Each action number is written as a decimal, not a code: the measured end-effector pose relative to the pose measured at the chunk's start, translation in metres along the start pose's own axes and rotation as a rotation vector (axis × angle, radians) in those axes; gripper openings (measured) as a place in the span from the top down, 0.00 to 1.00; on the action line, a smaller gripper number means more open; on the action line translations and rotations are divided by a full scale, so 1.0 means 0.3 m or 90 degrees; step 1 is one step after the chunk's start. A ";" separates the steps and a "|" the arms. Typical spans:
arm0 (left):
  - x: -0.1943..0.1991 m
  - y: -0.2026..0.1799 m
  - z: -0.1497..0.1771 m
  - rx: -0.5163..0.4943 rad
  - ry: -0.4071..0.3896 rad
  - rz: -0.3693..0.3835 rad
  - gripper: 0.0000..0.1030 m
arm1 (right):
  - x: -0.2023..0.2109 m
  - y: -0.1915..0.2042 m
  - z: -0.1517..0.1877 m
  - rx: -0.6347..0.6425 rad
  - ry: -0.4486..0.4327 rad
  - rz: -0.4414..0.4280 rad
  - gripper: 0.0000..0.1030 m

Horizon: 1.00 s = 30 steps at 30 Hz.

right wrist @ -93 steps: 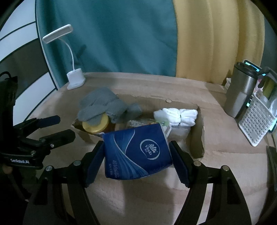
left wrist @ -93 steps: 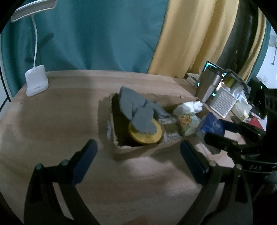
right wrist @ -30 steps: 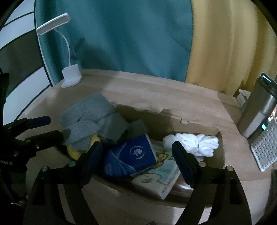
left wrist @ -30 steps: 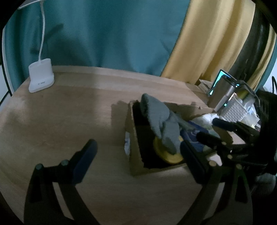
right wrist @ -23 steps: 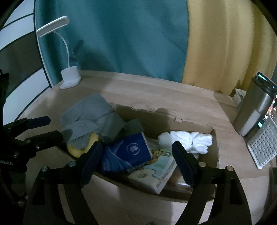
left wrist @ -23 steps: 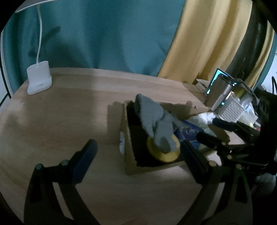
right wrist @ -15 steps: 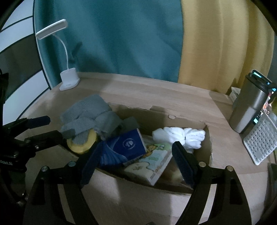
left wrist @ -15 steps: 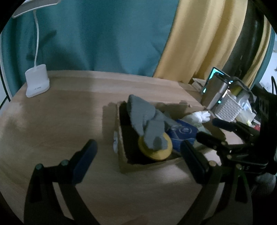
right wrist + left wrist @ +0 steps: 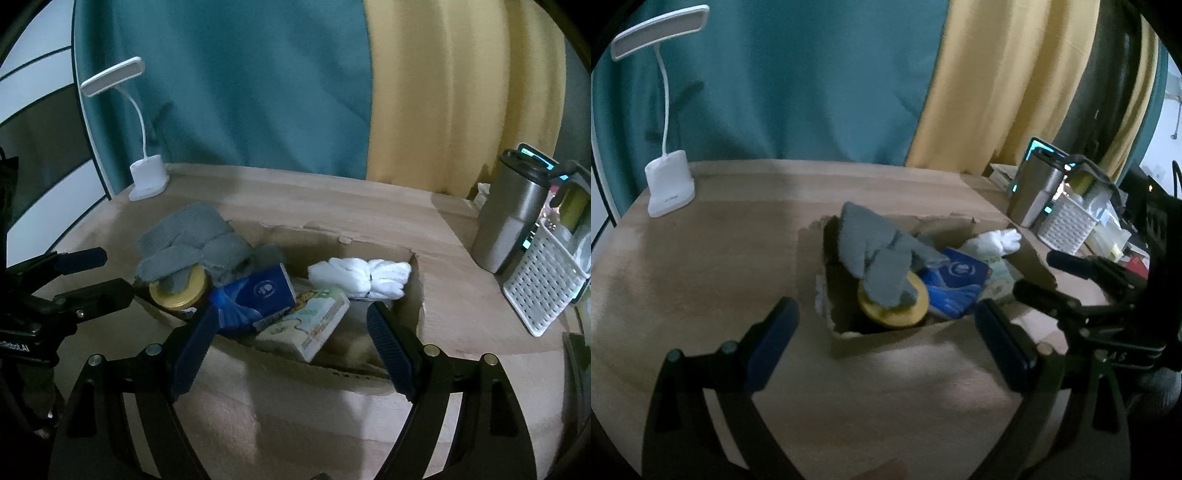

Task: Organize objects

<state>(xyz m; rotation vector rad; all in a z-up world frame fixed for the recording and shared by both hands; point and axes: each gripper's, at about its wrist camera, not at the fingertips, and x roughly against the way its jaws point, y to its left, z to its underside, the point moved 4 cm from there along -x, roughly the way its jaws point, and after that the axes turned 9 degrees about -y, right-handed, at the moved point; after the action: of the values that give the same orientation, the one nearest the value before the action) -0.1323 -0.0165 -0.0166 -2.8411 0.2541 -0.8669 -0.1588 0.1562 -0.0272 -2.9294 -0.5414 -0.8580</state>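
jaws wide and empty on both: right gripper (image 9: 291,352) low centre of frame, left gripper (image 9: 886,343) likewise. blue tissue pack (image 9: 255,297) sits mid-frame in the cardboard box (image 9: 419,291), leaning on a booklet (image 9: 314,321). best to back out straight, clear of the torn rim. bare table (image 9: 701,266) opens left.

Grey gloves (image 9: 188,243), blue tissue pack (image 9: 255,295), yellow lid (image 9: 179,290).

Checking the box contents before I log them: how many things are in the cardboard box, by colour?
Grey: 1, knit cloth
Yellow: 1, jar lid
Blue: 1, tissue pack
White: 1, cloth bundle
Printed: 1, cartoon pack
Total: 5 visible in the cardboard box
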 end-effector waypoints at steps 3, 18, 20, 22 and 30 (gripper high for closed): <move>0.016 -0.019 0.008 -0.004 -0.003 0.003 0.05 | 0.021 -0.005 0.007 -0.001 -0.004 0.000 0.18; 0.112 -0.097 0.068 -0.019 -0.013 0.022 0.05 | 0.155 -0.008 0.058 -0.005 -0.027 0.014 0.18; 0.121 -0.101 0.077 -0.018 -0.013 0.024 0.05 | 0.169 -0.003 0.064 -0.003 -0.028 0.016 0.18; 0.133 -0.104 0.083 -0.020 -0.016 0.026 0.05 | 0.184 0.001 0.071 -0.002 -0.030 0.018 0.18; 0.179 -0.113 0.097 -0.022 -0.030 0.026 0.05 | 0.229 0.019 0.091 -0.004 -0.040 0.023 0.18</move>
<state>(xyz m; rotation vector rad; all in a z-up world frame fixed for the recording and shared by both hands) -0.0681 0.0083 -0.0050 -2.8723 0.3231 -0.7952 -0.0887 0.1764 -0.0135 -2.9706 -0.4889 -0.7678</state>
